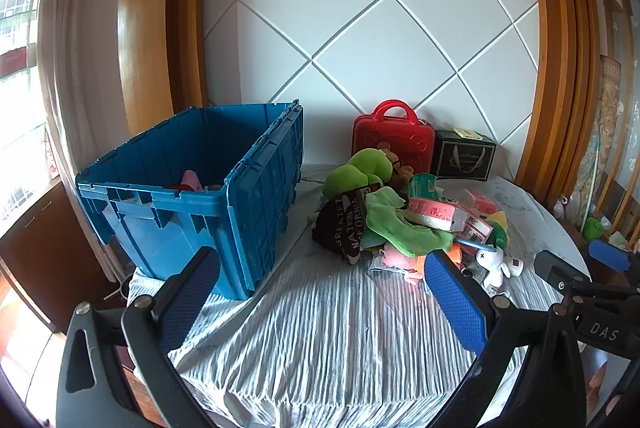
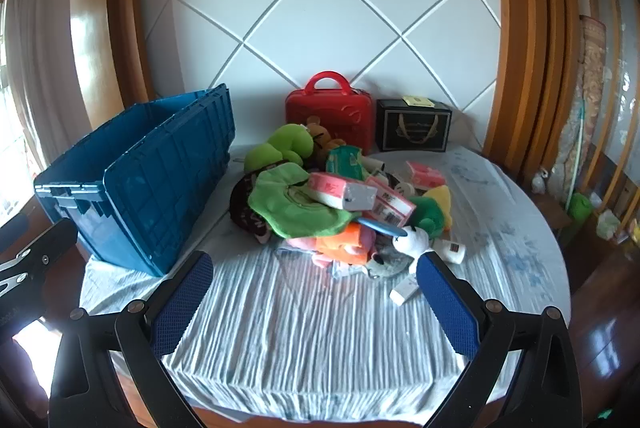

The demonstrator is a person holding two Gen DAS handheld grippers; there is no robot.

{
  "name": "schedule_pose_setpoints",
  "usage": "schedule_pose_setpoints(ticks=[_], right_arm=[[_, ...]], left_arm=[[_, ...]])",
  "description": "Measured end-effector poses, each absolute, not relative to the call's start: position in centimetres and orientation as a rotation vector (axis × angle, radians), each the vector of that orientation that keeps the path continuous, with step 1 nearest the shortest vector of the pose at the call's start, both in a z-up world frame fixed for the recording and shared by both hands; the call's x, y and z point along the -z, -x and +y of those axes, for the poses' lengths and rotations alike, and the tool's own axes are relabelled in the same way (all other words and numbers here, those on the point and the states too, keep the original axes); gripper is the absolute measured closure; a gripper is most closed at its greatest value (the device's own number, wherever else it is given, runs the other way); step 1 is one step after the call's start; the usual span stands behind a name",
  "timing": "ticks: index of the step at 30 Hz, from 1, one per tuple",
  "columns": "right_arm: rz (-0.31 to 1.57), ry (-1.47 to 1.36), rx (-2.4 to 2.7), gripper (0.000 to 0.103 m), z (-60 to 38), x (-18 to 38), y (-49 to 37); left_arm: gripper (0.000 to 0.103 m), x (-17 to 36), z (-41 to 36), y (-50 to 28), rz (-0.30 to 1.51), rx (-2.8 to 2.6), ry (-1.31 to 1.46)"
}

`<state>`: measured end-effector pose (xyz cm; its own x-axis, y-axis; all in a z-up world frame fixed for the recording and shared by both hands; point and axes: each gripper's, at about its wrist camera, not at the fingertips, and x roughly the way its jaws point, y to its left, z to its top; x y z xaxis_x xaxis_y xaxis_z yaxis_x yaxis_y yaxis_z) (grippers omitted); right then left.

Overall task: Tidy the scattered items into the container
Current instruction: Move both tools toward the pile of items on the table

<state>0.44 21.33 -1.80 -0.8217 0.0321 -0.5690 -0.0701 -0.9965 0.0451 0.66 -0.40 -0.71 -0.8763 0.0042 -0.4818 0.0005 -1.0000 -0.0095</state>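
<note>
Blue plastic crate (image 1: 208, 184) sits at the left of the cloth-covered worktop (image 1: 320, 328), with the heap of plush toys and pink packets (image 1: 412, 216) right beside it, ahead of both tools. Left tool (image 1: 320, 308) and right tool (image 2: 316, 304) are both spread wide, holding nothing, hovering over bare cloth short of the heap.

Open left claw (image 1: 320, 300) hovers over the cloth, blue crate (image 1: 256, 188) beside heaped toys (image 1: 404, 220).
</note>
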Motion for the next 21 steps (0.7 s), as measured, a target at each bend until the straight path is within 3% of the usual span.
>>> schedule_pose_setpoints(ticks=[21], right_arm=[[0.09,0.925,-2.914,0.0,22.2,2.2,-1.4]], left_arm=[[0.0,1.3,0.7,-1.0,-0.017,-3.012,0.795]])
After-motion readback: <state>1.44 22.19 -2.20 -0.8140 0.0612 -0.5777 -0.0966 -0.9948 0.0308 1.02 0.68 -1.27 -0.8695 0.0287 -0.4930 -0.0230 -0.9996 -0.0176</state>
